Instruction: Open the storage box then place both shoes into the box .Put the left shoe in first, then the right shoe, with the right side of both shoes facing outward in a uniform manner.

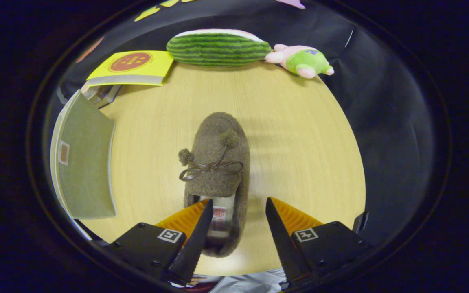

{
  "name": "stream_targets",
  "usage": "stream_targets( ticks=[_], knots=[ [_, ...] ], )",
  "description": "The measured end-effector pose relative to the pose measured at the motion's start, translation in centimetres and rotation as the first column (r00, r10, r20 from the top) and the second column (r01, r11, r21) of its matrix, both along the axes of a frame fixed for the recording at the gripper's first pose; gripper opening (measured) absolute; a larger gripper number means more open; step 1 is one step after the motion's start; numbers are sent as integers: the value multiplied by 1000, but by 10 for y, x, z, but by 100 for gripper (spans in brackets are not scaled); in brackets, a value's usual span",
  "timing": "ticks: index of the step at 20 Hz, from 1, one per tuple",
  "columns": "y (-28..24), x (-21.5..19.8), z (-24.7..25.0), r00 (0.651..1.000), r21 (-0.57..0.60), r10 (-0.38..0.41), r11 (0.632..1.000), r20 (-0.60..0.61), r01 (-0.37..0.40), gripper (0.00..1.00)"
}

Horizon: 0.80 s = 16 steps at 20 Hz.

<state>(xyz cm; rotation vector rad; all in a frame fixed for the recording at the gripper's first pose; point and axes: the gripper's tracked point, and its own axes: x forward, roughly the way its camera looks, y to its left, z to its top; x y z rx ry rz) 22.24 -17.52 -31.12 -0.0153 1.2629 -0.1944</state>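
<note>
Fingers stand apart, my gripper (237, 211) poised over the heel end of the brown fleece slipper (217, 171), which lies flat on the wooden table (299, 142) with its toe pointing away from me; one finger sits over the heel opening, the other beside the shoe's outer wall, clamping nothing. Storage box (82, 158), a grey-green case, stands well apart off the slipper's side, which I judge leaves room to carry the shoe across once the heel is pinched.
</note>
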Motion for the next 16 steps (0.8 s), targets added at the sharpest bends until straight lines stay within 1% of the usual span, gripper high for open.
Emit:
stream_targets(
  ticks=[2,3,4,5,6,7,9,11,12,15,16],
  knots=[
    [-4,1,-10,999,6,-14,1000,-32,14,55],
    [-3,3,-13,999,13,-5,1000,-41,5,31],
    [-4,4,-17,999,8,-10,1000,-43,10,21],
    [-4,4,-20,999,4,-10,1000,-53,10,14],
    [-4,4,-22,998,-12,-2,1000,-58,2,11],
    [-6,4,-23,998,-20,-14,1000,-62,12,9],
    [-7,5,-25,997,-37,-52,998,-50,50,6],
    [-4,3,-20,997,-26,-68,997,-31,67,6],
    [-2,2,-19,997,-11,-71,997,-32,71,6],
    [19,-8,-9,993,100,-105,989,-56,110,6],
    [21,-10,-3,993,114,-108,987,-55,114,6]
  ],
)
